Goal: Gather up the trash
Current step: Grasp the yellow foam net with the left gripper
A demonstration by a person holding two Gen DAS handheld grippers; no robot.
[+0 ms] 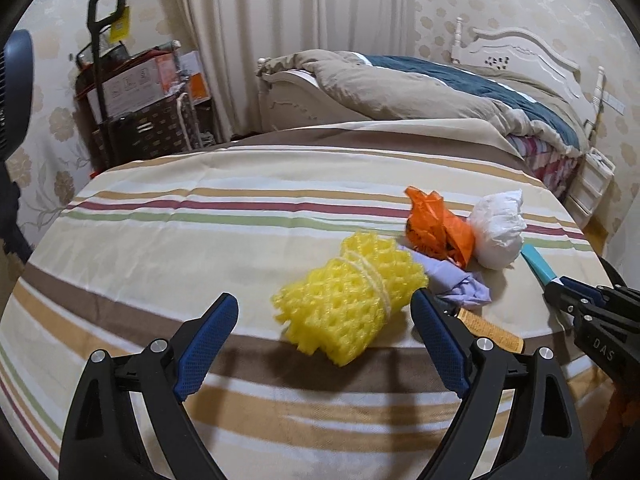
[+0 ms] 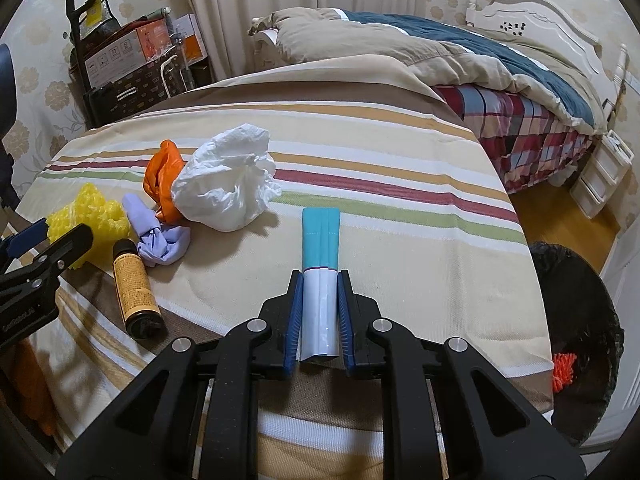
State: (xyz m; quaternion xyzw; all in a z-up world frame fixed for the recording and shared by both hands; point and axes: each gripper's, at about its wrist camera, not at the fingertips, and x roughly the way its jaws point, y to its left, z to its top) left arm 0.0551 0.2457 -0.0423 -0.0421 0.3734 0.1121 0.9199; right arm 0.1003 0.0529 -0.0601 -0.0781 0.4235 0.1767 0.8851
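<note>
Trash lies on a striped tablecloth (image 1: 200,208). A yellow foam net (image 1: 348,300) sits just ahead of my open, empty left gripper (image 1: 324,304), between the fingertips' line. Behind it lie a lilac wad (image 1: 464,284), an orange plastic bag (image 1: 436,228), a crumpled white paper (image 1: 498,232) and a brown bottle (image 1: 492,334). My right gripper (image 2: 319,280) is shut on a folded teal-and-white packet (image 2: 320,248), held just above the cloth. The net (image 2: 86,216), the bottle (image 2: 134,288), the lilac wad (image 2: 160,240), the orange bag (image 2: 162,178) and the white paper (image 2: 228,184) lie to its left.
A black mesh bin (image 2: 580,320) with an orange scrap inside stands on the floor at the table's right edge. A bed (image 2: 480,64) lies behind the table. Boxes and a trolley (image 1: 132,92) stand at the back left.
</note>
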